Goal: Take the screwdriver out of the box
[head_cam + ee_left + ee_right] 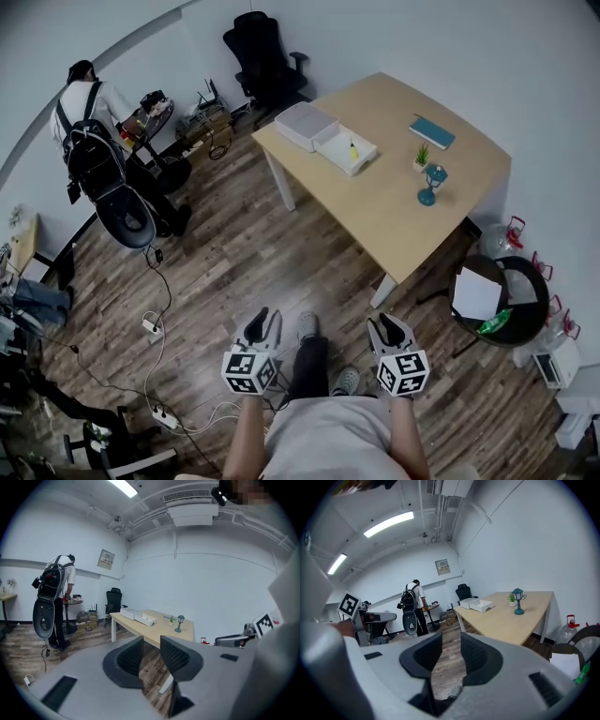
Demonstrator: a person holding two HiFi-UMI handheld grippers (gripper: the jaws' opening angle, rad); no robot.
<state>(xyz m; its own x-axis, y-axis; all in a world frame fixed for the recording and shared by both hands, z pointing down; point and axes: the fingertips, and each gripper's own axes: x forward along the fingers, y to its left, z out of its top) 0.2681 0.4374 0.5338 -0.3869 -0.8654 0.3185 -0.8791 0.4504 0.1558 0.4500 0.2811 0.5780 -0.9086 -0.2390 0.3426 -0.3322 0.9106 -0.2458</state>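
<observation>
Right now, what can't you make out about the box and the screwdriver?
- Head view: the yellow item in the open box is too small to confirm as the screwdriver.
- Left gripper view: the box wall hides its contents.
- Right gripper view: same, far and small.
- White piece beside it: lid or second box, can't tell.

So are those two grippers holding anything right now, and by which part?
Nothing. The left gripper and the right gripper both have their jaws apart and empty.
</observation>
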